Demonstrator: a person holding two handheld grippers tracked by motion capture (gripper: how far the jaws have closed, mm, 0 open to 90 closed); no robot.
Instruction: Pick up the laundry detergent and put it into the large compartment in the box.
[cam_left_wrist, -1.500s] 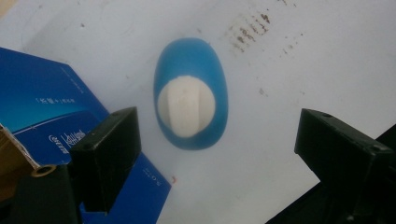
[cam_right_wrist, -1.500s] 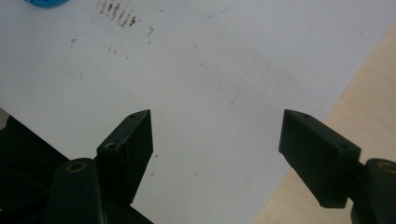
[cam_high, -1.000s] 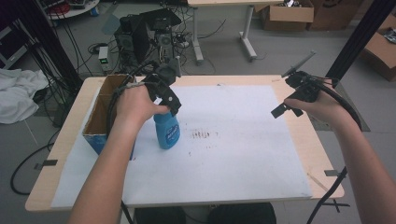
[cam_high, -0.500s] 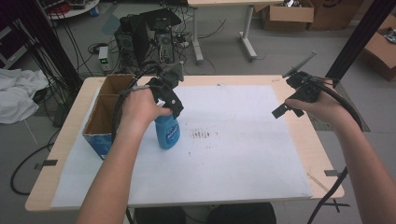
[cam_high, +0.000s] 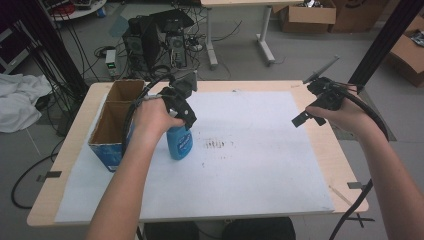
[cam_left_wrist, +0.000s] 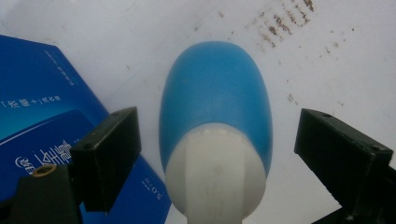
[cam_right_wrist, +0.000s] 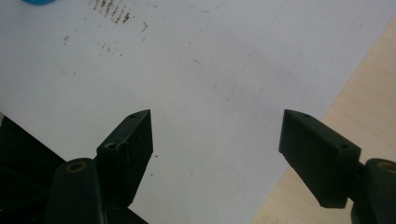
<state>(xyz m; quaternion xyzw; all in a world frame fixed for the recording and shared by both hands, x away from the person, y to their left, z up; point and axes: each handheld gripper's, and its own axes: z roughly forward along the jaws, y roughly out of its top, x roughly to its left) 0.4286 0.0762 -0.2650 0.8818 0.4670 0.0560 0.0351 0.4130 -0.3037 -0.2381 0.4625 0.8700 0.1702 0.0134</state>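
Blue bottle (cam_high: 179, 142) upright beside box (cam_high: 114, 122), near worktop's left edge; left tool (cam_left_wrist: 212, 140) spread, straddling cap, unclamped; right tool (cam_right_wrist: 217, 149) spread, idle.

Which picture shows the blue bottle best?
The left gripper view: the blue plastic bottle with a white cap sits close up between that gripper's open jaws. The high view shows it small, beside the cardboard box. The right gripper view catches just a blue sliver at the top edge.

The left gripper (cam_left_wrist: 215, 140) holds its 2 black fingers (cam_left_wrist: 109, 154) apart around a blue bottle (cam_left_wrist: 215, 107), beside a blue box (cam_left_wrist: 42, 116).
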